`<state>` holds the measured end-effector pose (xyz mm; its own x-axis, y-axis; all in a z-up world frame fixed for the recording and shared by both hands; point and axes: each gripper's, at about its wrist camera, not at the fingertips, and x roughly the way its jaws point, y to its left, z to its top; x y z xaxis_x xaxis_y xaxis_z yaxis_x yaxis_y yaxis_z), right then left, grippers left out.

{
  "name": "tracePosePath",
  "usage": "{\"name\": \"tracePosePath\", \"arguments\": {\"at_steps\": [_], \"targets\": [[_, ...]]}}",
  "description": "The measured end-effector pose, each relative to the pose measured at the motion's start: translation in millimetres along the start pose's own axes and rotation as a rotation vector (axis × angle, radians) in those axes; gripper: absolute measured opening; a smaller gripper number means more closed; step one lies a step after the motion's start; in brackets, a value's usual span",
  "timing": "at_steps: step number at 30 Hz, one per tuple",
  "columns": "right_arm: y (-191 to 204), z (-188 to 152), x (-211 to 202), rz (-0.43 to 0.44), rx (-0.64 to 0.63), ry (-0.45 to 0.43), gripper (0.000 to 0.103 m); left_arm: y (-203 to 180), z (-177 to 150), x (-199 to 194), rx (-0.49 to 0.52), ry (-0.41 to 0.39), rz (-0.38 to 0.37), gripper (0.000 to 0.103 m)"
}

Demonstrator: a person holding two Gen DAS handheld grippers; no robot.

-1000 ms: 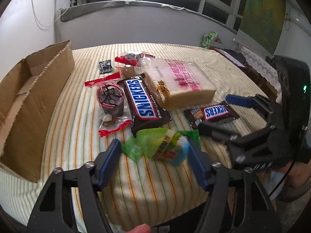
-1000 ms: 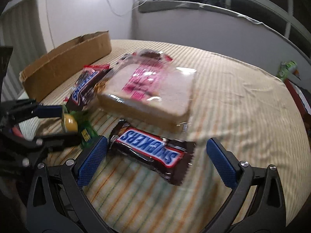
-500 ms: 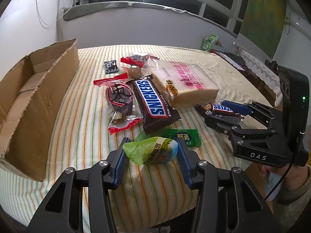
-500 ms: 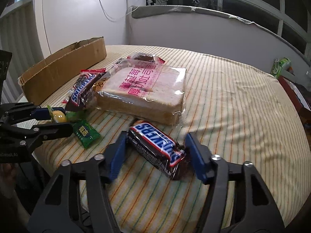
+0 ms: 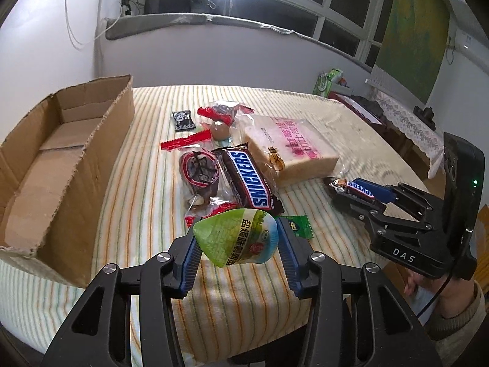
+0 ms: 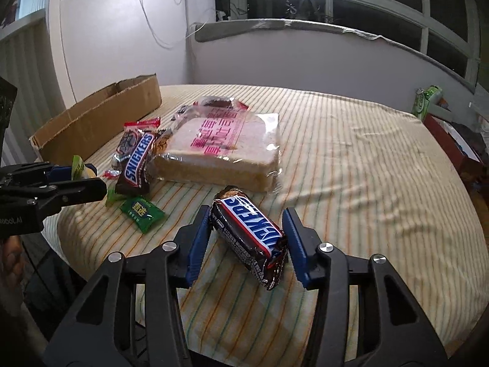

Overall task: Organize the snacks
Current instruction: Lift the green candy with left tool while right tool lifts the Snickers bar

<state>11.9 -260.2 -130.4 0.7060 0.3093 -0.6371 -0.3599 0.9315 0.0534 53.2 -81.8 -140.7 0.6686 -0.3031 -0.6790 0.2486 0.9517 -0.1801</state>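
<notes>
- Left wrist view: the left gripper [image 5: 237, 252] is clenched on a green jelly cup [image 5: 237, 240], held above the near edge of the striped table [image 5: 146, 183].
- This view alone shows the open inside of the cardboard box [image 5: 58, 165] at far left, and a small black packet [image 5: 182, 119] beyond the snacks.
- A large Snickers bar [image 5: 249, 180] lies beside the wrapped bread [image 5: 290, 150].
- Right wrist view: the right gripper [image 6: 249, 240] grasps a small Snickers bar [image 6: 249, 232], tilted just above the cloth.
- A flat green packet [image 6: 141, 211] lies in full sight here; the left view shows only its corner.
</notes>
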Motion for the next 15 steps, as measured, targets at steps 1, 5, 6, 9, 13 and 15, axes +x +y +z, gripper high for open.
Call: {"name": "tracePosePath", "arguments": {"at_steps": [1, 5, 6, 9, 13, 15], "targets": [[-0.1, 0.3, -1.1, -0.003, 0.0, -0.002, 0.05, -0.1, 0.5, -0.4, 0.002, -0.003, 0.001, 0.045], [-1.5, 2.9, -2.1, -0.017, 0.002, -0.004, 0.05, 0.6, 1.3, -1.1, 0.004, -0.006, 0.006, 0.045], [-1.8, 3.2, -2.2, -0.022, 0.002, -0.005, 0.05, 0.5, 2.2, -1.8, 0.004, -0.008, 0.007, 0.045], [-3.5, 5.2, -3.7, -0.033, 0.012, -0.008, 0.05, -0.4, 5.5, -3.4, 0.007, -0.021, 0.008, 0.045], [-0.3, 17.5, -14.0, -0.051, 0.017, -0.032, 0.05, -3.2, 13.6, -10.6, 0.011, -0.042, -0.005, 0.045], [8.1, 31.6, -24.1, -0.062, -0.008, -0.062, 0.05, -5.6, 25.2, -24.4, 0.023, -0.089, -0.009, 0.045]]}}
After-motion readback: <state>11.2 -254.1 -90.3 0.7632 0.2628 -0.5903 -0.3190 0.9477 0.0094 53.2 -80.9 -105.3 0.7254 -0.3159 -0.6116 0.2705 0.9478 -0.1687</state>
